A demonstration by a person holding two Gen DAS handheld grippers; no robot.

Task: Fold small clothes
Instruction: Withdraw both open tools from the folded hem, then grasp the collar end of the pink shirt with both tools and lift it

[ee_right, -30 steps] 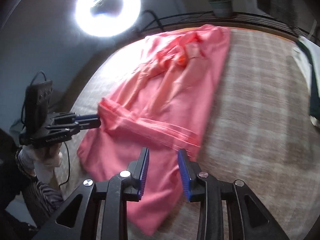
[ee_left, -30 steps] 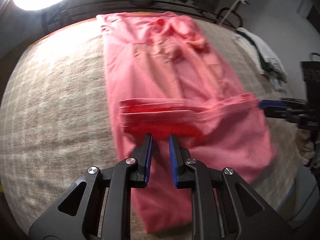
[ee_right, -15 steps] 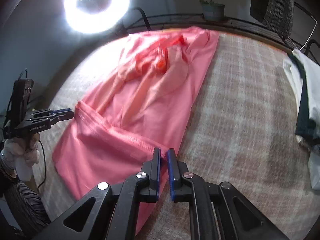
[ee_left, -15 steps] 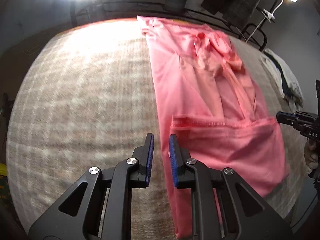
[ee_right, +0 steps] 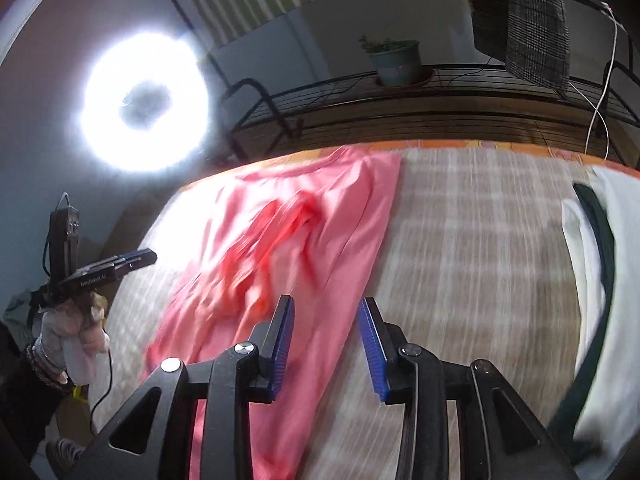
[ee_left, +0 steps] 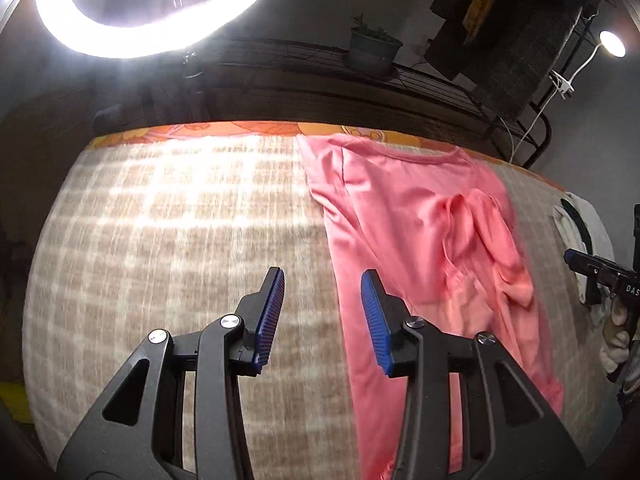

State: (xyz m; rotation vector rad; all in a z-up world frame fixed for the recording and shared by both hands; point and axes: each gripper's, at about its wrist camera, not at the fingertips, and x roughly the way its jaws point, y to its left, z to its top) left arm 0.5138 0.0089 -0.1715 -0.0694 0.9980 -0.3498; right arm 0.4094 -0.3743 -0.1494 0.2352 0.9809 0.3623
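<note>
Checked blanket (ee_left: 160, 220) covers the bed, wide bare stretch left of the pink shirt (ee_left: 400, 216), which lies flat, collar at the far edge. White and dark clothes (ee_right: 600, 280) at the right edge. Left gripper (ee_left: 322, 312) and right gripper (ee_right: 325, 344) just opened, jaws apart, nothing between them.

Pink shirt (ee_left: 404, 216): smooth cloth, faint sheen. Plaid bed cover (ee_left: 180, 220): coarse woven fabric, matt. Left gripper (ee_left: 322, 312): matt black plastic, ribbed blue pads (ee_left: 370, 316), shiny metal screws. Shelf (ee_right: 440, 80): dark wire metal.
</note>
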